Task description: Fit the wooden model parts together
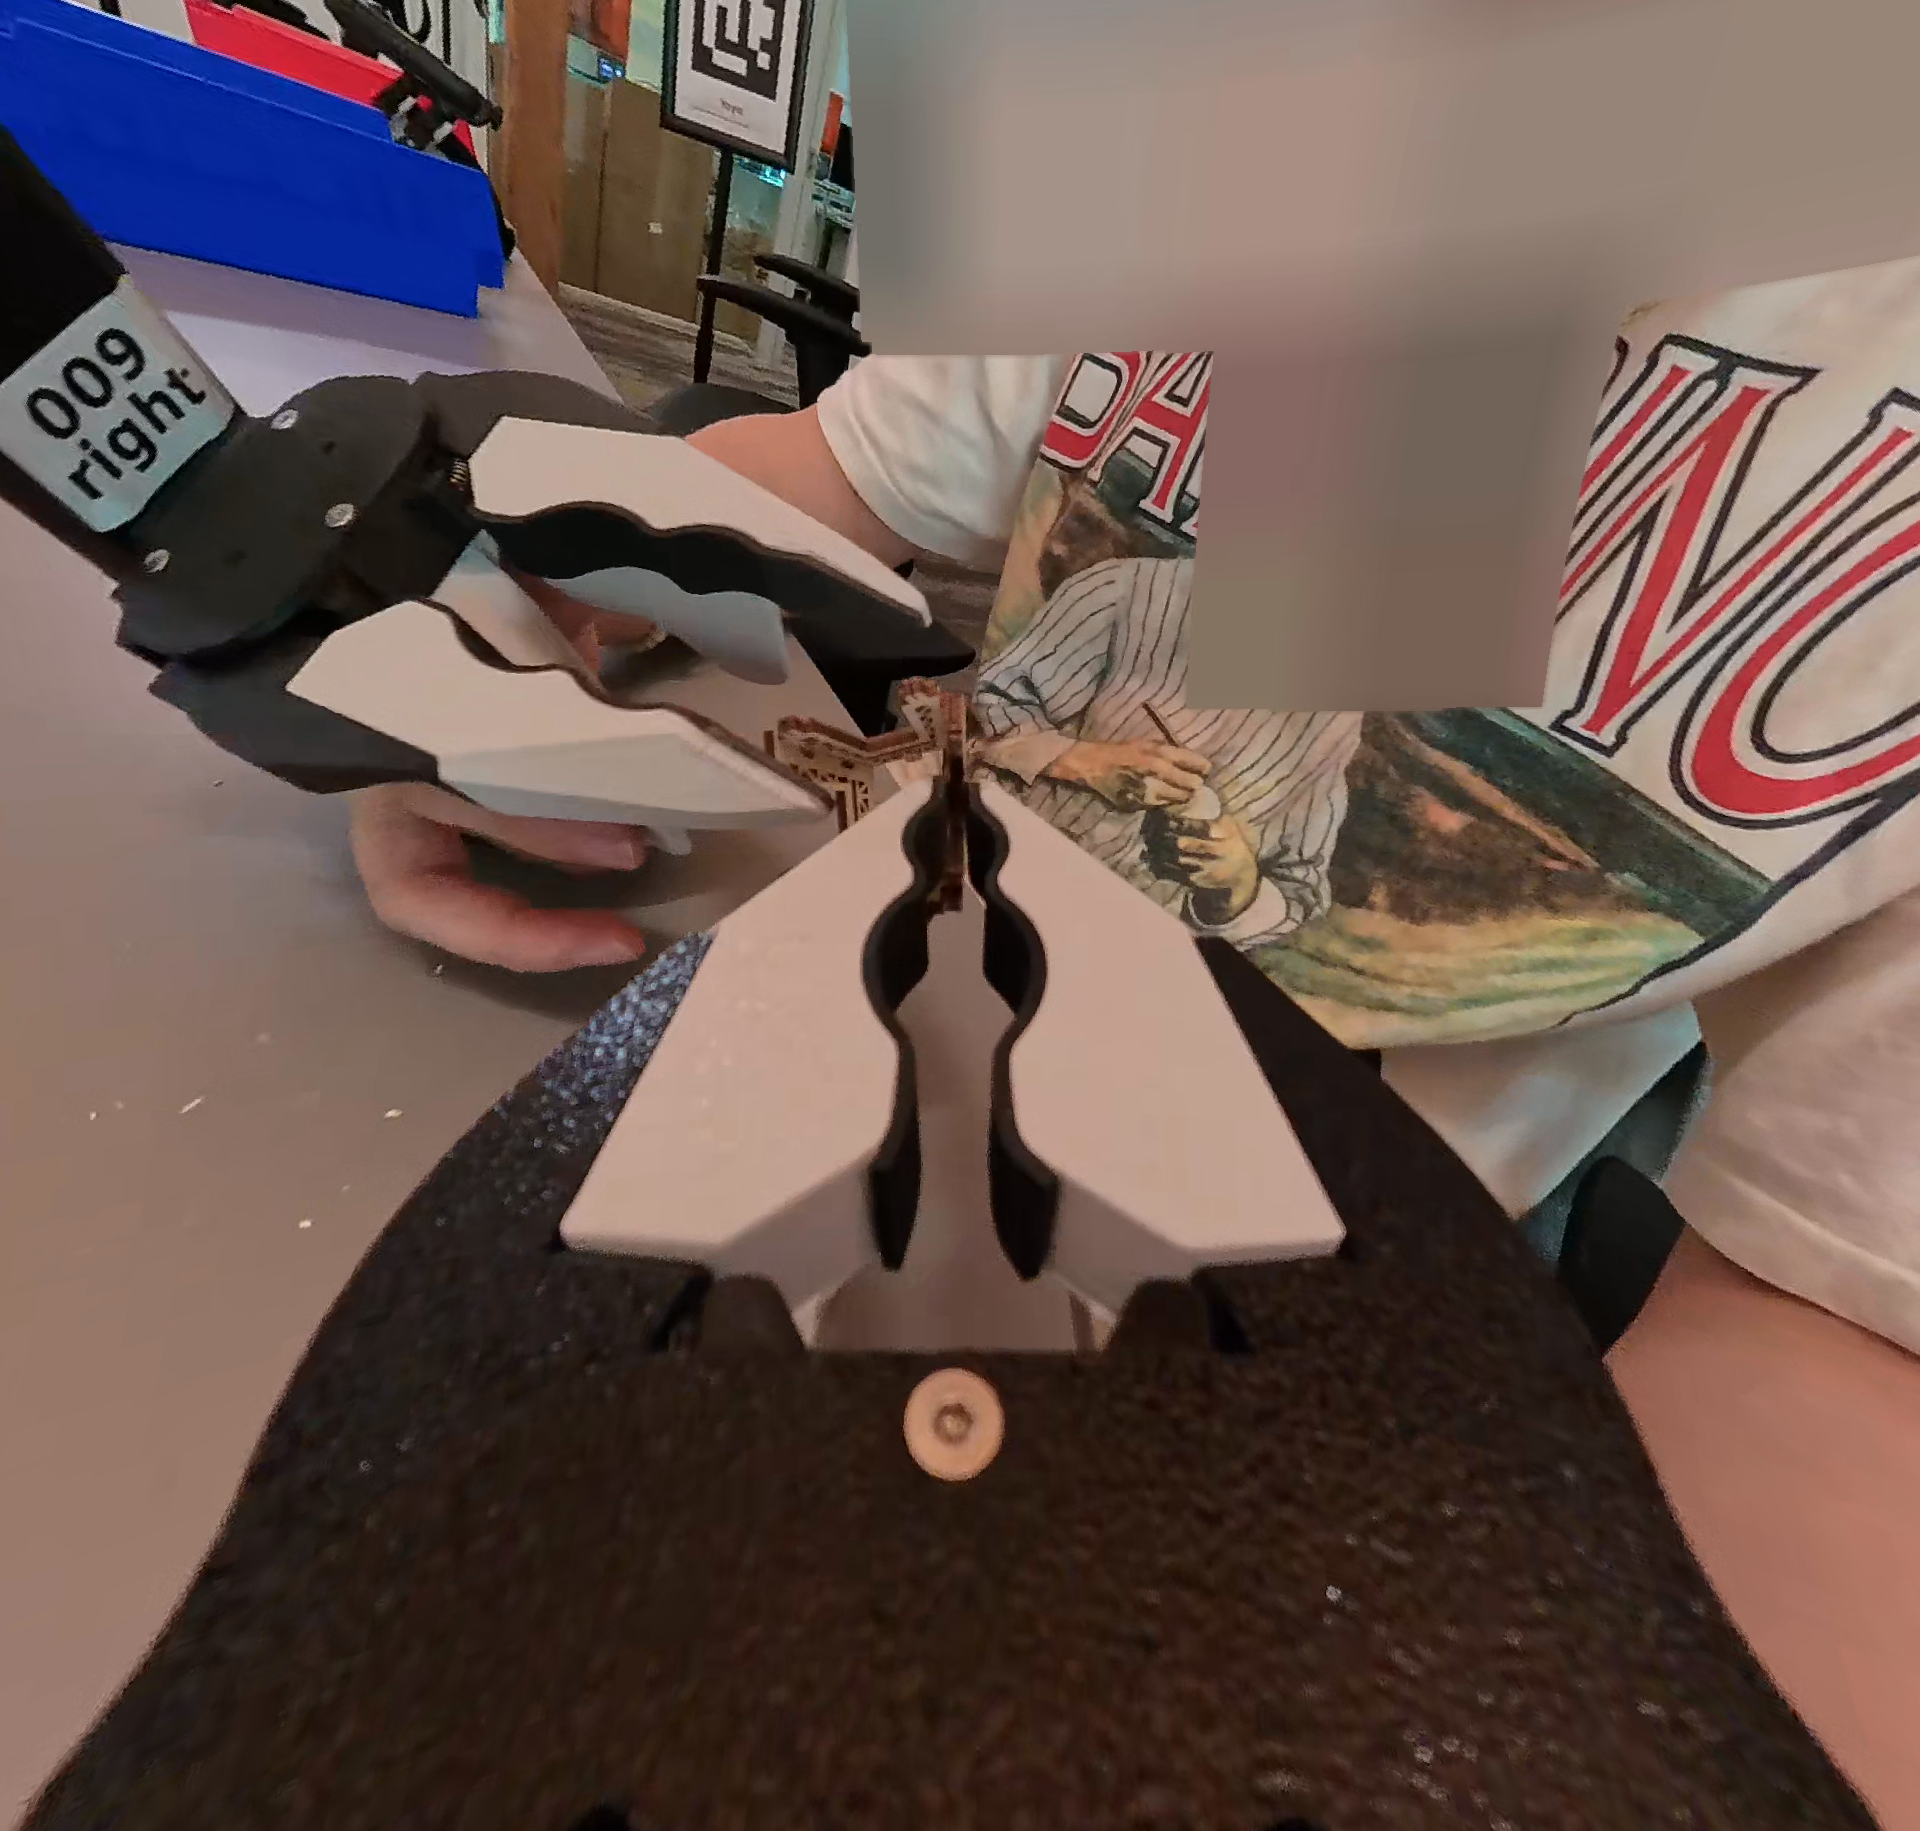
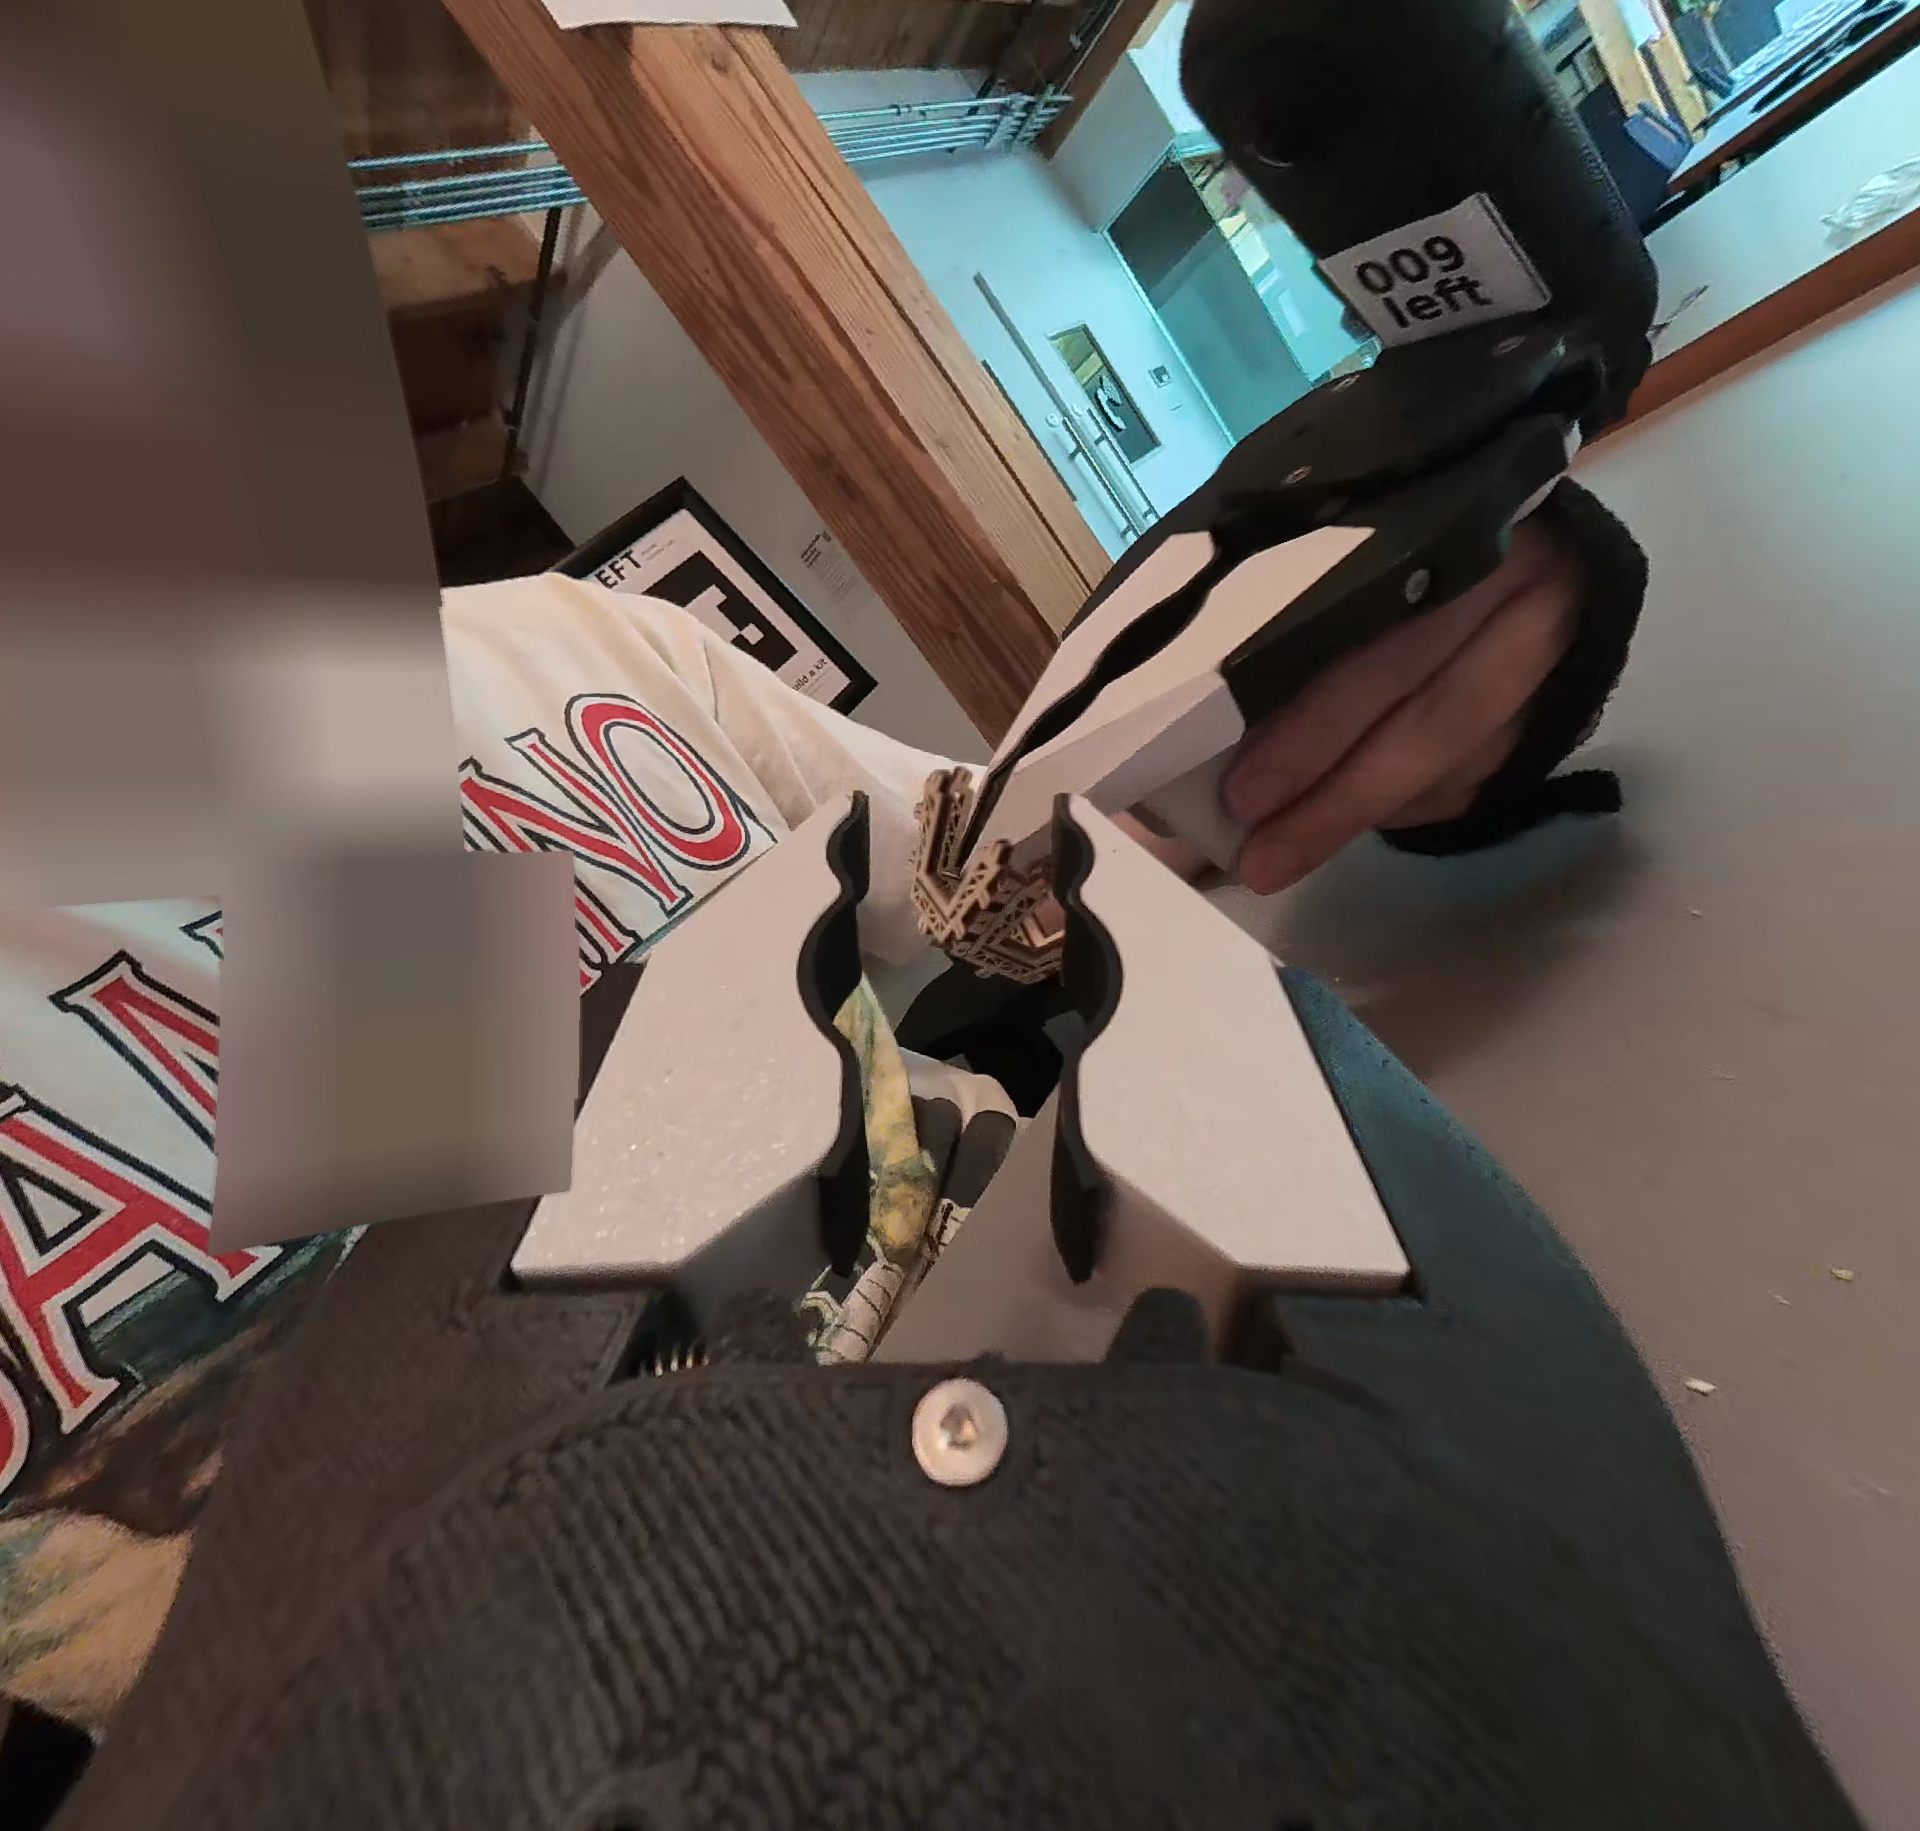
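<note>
A small laser-cut wooden model [image 2: 971,908] of latticed parts is held in the air over the table's near edge. My left gripper [image 1: 951,794] is shut on one thin upright part of it [image 1: 948,851], seen edge-on between the pads. In the right wrist view the left gripper [image 2: 977,825] comes in from the upper right and pinches the model's top. My right gripper [image 2: 958,825] is open, with the model between its fingertips and close against the right finger [image 2: 1081,908]. In the left wrist view the right gripper [image 1: 873,706] is open at the left, its lower fingertip beside the model [image 1: 831,758].
The grey table [image 1: 208,1054] carries small wood crumbs [image 1: 187,1106]. A blue bin [image 1: 260,171] and a red bin [image 1: 281,46] stand at its far side. A person in a white printed shirt [image 1: 1558,846] is right behind the model. A wooden post [image 2: 779,275] rises behind.
</note>
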`<state>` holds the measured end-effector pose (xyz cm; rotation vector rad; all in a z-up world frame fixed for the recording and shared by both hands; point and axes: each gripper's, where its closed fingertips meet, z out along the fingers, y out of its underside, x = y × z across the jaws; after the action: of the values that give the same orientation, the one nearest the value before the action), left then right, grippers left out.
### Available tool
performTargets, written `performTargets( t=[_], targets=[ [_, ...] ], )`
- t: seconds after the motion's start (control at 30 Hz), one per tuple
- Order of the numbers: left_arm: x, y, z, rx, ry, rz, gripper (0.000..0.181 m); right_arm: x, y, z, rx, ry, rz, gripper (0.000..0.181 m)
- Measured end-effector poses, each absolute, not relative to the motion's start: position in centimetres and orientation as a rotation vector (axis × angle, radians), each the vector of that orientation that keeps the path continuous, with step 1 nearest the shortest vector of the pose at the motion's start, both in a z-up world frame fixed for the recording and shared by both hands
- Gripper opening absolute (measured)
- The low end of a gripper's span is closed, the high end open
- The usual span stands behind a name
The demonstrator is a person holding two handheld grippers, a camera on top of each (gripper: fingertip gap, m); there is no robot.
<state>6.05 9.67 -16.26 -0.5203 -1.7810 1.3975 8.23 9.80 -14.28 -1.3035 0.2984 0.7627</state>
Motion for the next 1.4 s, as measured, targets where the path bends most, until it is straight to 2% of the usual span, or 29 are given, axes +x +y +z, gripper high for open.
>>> performTargets(
  t=[0.23, 0.37, 0.73, 0.93, 1.13, 1.27, 1.4],
  targets=[
    [6.0, 9.6, -16.1, -0.514, -1.777, 1.396, 0.0, 8.4, 10.1, -14.6, -1.326, 0.323, 0.759, 0.016],
    [6.5, 9.6, -16.2, -0.48, -1.801, 1.402, 0.0, 8.6, 10.1, -14.7, -1.327, 0.334, 0.743, 0.032],
    [6.5, 9.3, -15.7, -0.468, -1.769, 1.424, 0.0, 9.1, 9.7, -14.3, -1.282, 0.345, 0.748, 0.02],
    [6.2, 9.8, -15.2, -0.432, -1.674, 1.399, 0.0, 9.1, 9.0, -14.0, -1.32, 0.281, 0.615, 0.03],
    [5.6, 10.1, -16.1, -0.436, -1.681, 1.301, 0.0, 7.6, 9.2, -15.1, -1.47, 0.221, 0.622, 0.022],
    [5.1, 10.1, -17.0, -0.452, -1.704, 1.246, 0.0, 6.9, 9.7, -15.2, -1.465, 0.201, 0.669, 0.025],
    [5.3, 10.0, -17.4, -0.421, -1.712, 1.214, 0.0, 6.5, 10.0, -15.4, -1.472, 0.207, 0.704, 0.022]
  ],
)
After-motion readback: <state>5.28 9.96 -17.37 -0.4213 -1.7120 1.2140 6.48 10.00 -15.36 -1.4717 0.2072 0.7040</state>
